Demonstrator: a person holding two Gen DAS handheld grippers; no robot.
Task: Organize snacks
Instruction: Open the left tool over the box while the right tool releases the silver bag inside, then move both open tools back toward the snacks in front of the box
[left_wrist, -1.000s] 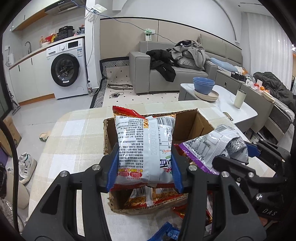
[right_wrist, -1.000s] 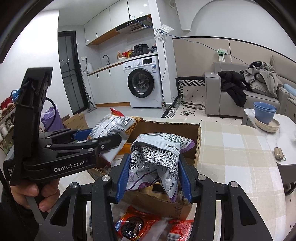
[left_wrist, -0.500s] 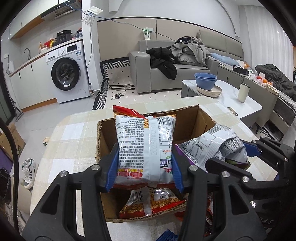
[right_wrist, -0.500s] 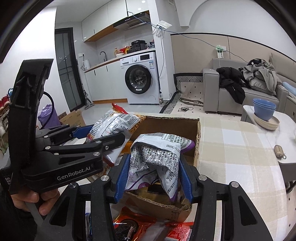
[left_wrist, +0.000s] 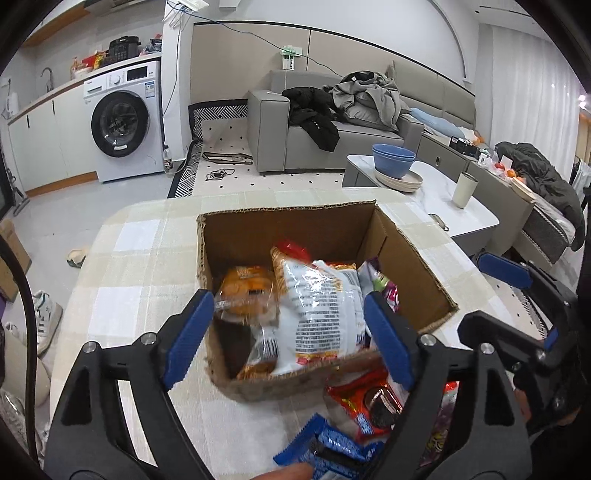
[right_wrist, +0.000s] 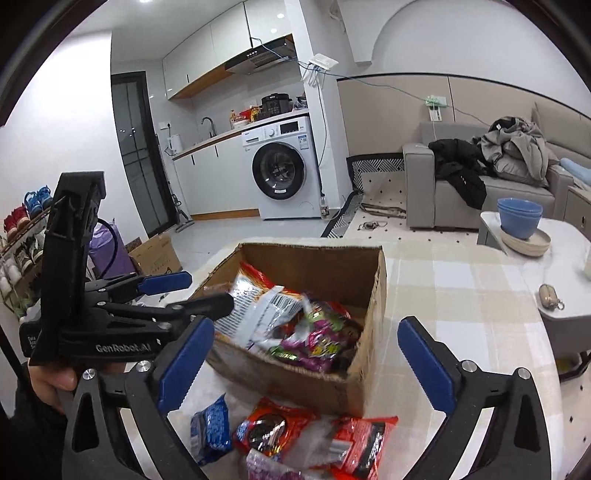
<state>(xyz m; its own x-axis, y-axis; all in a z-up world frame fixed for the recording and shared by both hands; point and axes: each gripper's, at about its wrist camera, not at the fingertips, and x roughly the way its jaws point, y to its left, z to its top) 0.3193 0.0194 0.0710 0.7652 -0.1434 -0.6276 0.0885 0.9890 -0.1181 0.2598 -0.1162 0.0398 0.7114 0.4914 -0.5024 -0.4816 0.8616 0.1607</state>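
An open cardboard box (left_wrist: 332, 229) (right_wrist: 373, 295) stands on the checked table. The white snack bag (left_wrist: 319, 310) (right_wrist: 255, 314) lies inside it beside an orange packet (left_wrist: 245, 288); the purple bag (right_wrist: 317, 343) (left_wrist: 380, 284) lies at the box's right. My left gripper (left_wrist: 291, 334) is open and empty above the box's near wall; it also shows in the right wrist view (right_wrist: 192, 295). My right gripper (right_wrist: 306, 360) is open and empty over the box's near edge; it also shows in the left wrist view (left_wrist: 517, 295). Loose snacks lie in front: a red packet (left_wrist: 373, 402) (right_wrist: 271, 430) and a blue packet (left_wrist: 332, 452) (right_wrist: 210, 428).
Another red packet (right_wrist: 364, 441) lies on the table near me. A low white table (left_wrist: 461, 210) holds blue bowls (left_wrist: 393, 158) and a cup (left_wrist: 464, 190). A sofa (left_wrist: 332, 125), washing machine (left_wrist: 123, 122) and shoes (left_wrist: 44, 314) lie beyond.
Both grippers opened and let go of their bags. The white bag and the purple bag dropped into the box. Both grippers pulled back toward me.
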